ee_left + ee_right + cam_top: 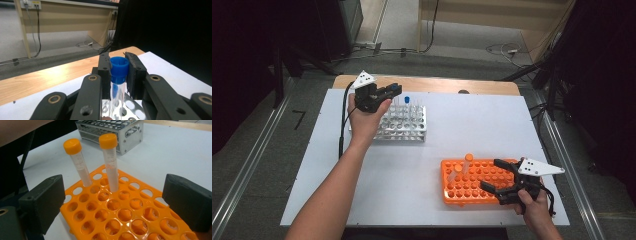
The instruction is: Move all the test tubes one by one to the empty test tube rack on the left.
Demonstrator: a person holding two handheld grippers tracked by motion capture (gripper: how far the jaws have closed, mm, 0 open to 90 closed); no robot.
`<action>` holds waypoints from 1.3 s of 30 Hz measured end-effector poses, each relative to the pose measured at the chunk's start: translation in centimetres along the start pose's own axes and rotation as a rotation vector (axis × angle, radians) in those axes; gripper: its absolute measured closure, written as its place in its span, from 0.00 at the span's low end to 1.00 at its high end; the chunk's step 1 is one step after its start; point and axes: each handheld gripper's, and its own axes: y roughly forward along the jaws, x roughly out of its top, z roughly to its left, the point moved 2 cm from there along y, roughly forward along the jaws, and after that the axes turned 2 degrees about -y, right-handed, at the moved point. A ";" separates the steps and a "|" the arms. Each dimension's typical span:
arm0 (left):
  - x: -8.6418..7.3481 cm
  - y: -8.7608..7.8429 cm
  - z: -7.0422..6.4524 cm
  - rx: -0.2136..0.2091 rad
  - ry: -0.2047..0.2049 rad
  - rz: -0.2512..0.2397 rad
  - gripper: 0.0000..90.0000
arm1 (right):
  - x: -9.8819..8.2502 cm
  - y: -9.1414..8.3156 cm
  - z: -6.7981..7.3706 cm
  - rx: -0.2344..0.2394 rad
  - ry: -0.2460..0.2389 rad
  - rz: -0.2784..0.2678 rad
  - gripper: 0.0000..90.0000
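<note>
My left gripper is shut on a clear tube with a blue cap, its pads pressing the cap from both sides. It holds the tube just above the far left part of the silver metal rack. Another blue-capped tube stands in that rack. My right gripper is open over the right end of the orange rack, with nothing between its jaws. Two orange-capped tubes stand in the orange rack, one upright and one leaning.
The white tabletop lies between the two racks. A wooden strip runs along its far edge, with floor cables behind it. The silver rack stands beyond the orange one in the right gripper view.
</note>
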 end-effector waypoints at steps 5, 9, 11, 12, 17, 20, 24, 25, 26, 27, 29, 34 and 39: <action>0.1 1.2 0.5 0.030 0.006 -0.004 0.85 | 0.0 0.1 0.1 -0.007 -0.010 -0.004 0.04; 0.3 2.1 0.8 0.049 -0.001 -0.008 0.85 | -0.1 0.3 0.0 -0.007 -0.007 0.002 0.04; 0.4 2.4 1.0 0.065 -0.010 -0.018 0.85 | -0.1 0.3 0.0 -0.009 -0.006 0.003 0.04; 0.4 2.5 1.1 0.074 -0.014 -0.023 0.85 | -0.1 0.3 0.0 -0.009 -0.006 0.003 0.04; -0.1 3.1 1.6 0.107 -0.010 -0.010 0.85 | -0.2 0.3 -0.1 -0.013 -0.006 0.003 0.04; -0.3 3.4 1.8 0.106 -0.013 -0.015 0.85 | -0.2 0.3 -0.1 -0.013 -0.006 0.002 0.04; -0.5 3.6 1.8 0.117 -0.007 -0.014 0.85 | -0.2 0.4 -0.1 -0.014 -0.004 0.005 0.04; -0.7 3.7 1.8 0.118 -0.003 -0.007 0.85 | -0.2 0.4 -0.1 -0.014 -0.005 0.007 0.04; -0.8 3.8 1.8 0.120 0.004 0.000 0.85 | -0.2 0.4 -0.1 -0.014 -0.006 0.008 0.04; -0.9 3.8 1.8 0.123 0.008 0.004 0.85 | -0.2 0.4 -0.1 -0.014 -0.007 0.008 0.04; -1.3 3.9 1.7 0.127 0.005 0.009 0.85 | -0.2 0.4 -0.1 -0.015 -0.007 0.009 0.04; -2.2 4.1 1.9 0.135 -0.005 0.032 0.85 | -0.2 0.4 -0.1 -0.018 -0.004 0.009 0.04; -2.7 4.1 1.8 0.130 -0.012 0.046 0.84 | -0.3 0.4 -0.1 -0.019 -0.007 0.012 0.04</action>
